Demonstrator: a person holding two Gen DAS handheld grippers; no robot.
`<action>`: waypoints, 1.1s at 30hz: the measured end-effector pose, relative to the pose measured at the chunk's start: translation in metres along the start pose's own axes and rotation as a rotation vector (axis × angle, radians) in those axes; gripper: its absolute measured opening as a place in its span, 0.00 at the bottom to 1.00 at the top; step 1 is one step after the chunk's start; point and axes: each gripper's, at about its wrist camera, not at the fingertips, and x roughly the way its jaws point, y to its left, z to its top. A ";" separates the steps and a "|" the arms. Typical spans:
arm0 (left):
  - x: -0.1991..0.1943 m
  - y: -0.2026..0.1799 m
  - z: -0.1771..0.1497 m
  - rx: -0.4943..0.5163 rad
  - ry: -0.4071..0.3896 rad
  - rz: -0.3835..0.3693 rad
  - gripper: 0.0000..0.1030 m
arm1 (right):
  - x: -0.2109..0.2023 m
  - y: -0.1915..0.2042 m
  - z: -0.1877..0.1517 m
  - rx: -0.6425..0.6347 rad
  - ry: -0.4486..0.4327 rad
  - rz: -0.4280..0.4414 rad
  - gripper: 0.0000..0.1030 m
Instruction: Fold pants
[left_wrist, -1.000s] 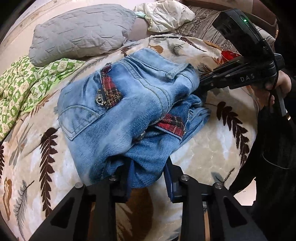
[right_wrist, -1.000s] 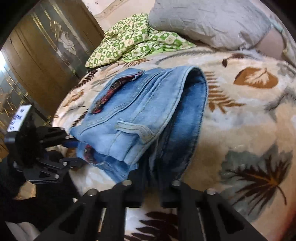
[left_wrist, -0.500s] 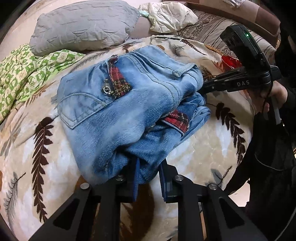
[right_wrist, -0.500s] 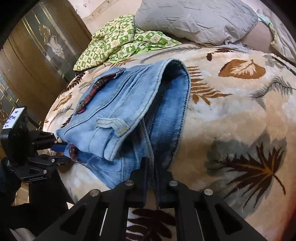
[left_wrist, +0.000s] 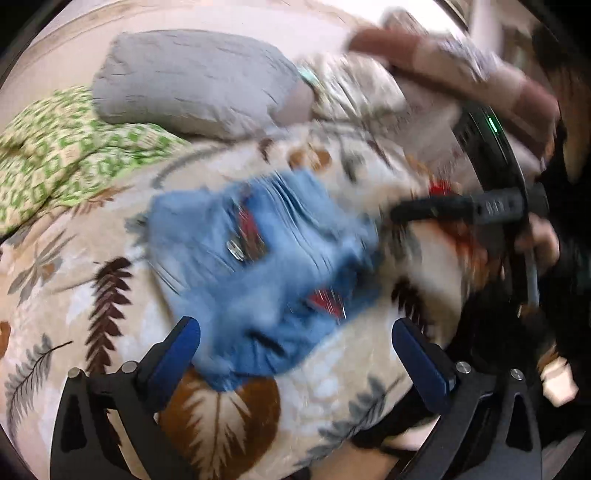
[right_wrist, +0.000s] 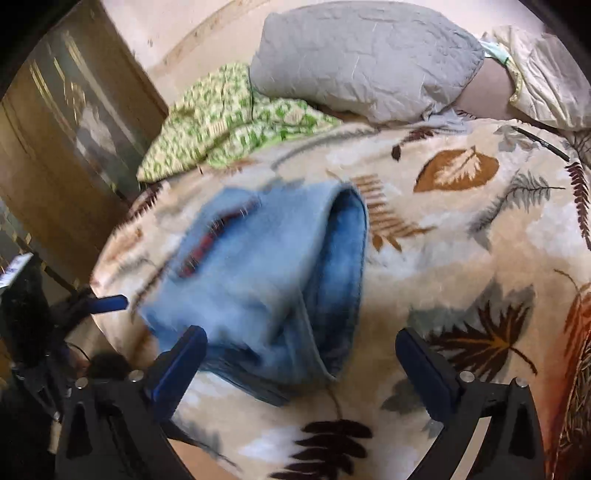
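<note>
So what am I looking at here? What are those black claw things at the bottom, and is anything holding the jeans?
There is no robot here. A person holds a hand tool with two fingers in each hand, and each tool has a wide-angle camera that looks out along those fingers. One picture comes from the left gripper, the other from the right gripper. The black arms with blue pads at the bottom of each picture are that tool's own fingers. Each camera also catches the other tool off to the side.

A folded pair of blue jeans lies on a leaf-patterned blanket on a bed. Behind them are a grey pillow and a green checked cloth.

Nothing is held: both pairs of fingers stand wide open, with the jeans lying loose in front of them. The pictures are blurred.
</note>
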 end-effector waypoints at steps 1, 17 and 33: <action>-0.004 0.007 0.005 -0.039 -0.024 0.005 1.00 | -0.007 0.003 0.005 0.006 -0.019 -0.005 1.00; -0.084 0.001 0.030 -0.230 -0.275 0.528 1.00 | -0.116 0.117 0.023 -0.082 -0.358 -0.451 1.00; -0.060 -0.025 -0.048 -0.242 -0.164 0.566 1.00 | -0.105 0.098 -0.095 0.107 -0.293 -0.553 1.00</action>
